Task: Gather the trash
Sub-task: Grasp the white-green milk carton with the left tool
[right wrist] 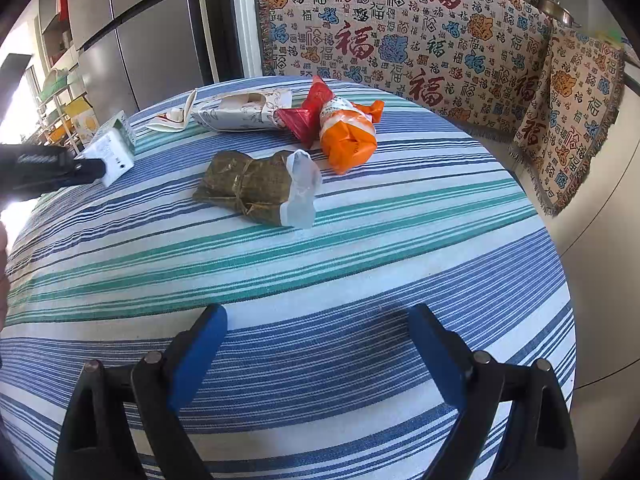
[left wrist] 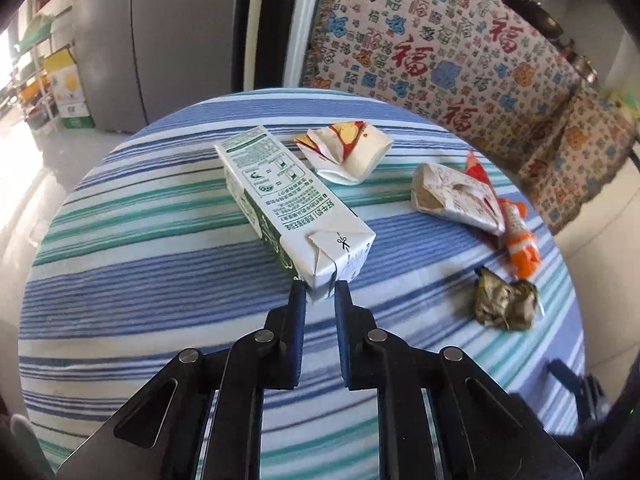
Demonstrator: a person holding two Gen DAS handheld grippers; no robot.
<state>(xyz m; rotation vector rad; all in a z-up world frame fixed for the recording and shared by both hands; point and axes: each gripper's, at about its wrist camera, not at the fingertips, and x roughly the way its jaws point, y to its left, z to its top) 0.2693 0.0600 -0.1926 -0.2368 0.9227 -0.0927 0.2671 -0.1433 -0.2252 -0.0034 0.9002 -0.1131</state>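
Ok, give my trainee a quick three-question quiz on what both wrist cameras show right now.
1. True or false: the left gripper is shut on the milk carton.
2. Which item lies nearest the right gripper: A) orange bag, B) leaf-wrapped bundle, C) milk carton?
3. Fill in: the right gripper's fingers are ___.

Key: 1 true; 2 B; 3 open.
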